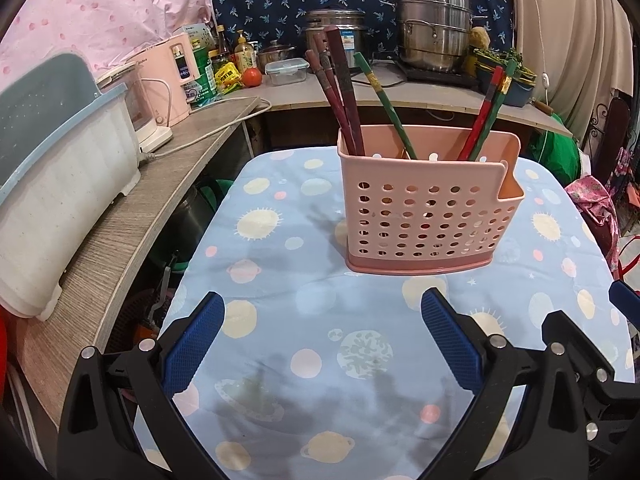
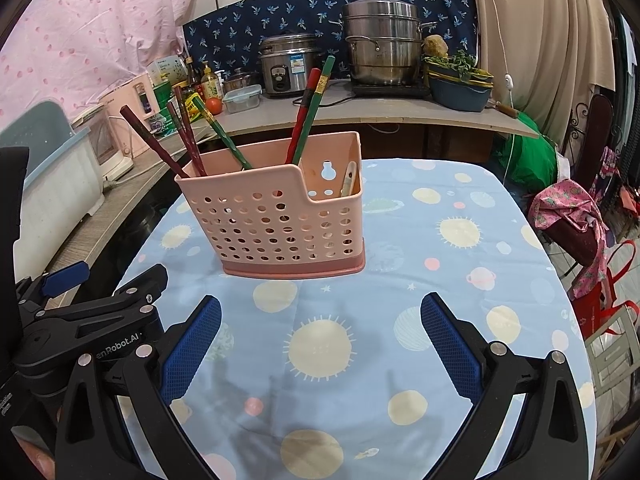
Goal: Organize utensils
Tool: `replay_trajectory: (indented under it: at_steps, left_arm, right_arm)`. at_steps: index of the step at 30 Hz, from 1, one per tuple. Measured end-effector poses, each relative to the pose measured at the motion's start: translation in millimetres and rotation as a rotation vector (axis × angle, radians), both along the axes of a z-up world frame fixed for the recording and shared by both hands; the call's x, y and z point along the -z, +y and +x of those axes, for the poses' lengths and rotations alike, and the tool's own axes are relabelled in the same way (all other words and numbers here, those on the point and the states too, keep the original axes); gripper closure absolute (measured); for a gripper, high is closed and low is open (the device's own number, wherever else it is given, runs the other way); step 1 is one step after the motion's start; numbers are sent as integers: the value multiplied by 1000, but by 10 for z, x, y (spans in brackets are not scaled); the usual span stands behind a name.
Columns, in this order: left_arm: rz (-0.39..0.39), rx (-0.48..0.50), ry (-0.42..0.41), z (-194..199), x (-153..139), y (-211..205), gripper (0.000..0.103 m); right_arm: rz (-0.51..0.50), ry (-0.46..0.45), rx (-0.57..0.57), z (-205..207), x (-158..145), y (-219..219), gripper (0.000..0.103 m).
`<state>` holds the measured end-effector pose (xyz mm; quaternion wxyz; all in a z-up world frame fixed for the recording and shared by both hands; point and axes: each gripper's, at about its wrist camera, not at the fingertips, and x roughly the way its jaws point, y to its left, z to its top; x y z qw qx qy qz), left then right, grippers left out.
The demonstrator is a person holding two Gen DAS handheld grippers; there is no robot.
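Tablecloth [image 1: 280, 320] bare of utensils, chopsticks [image 1: 344, 92] all in holder [image 1: 424, 216]; left gripper [image 1: 322, 334] and right gripper [image 2: 320, 338] spread wide, empty; task apparently complete.

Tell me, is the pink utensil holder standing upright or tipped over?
Upright. The pink utensil holder rests flat on its base on the blue tablecloth, and the chopsticks stick up out of its open top.
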<state>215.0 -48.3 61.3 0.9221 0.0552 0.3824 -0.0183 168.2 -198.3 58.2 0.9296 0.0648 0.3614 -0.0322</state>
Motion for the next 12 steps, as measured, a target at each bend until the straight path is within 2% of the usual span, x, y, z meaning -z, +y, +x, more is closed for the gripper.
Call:
replay_trajectory:
  at_steps: [12]
  left_arm:
    - [3, 5, -2, 21, 4, -11, 9]
  right_arm:
    - [-4, -1, -1, -4, 6, 3, 7]
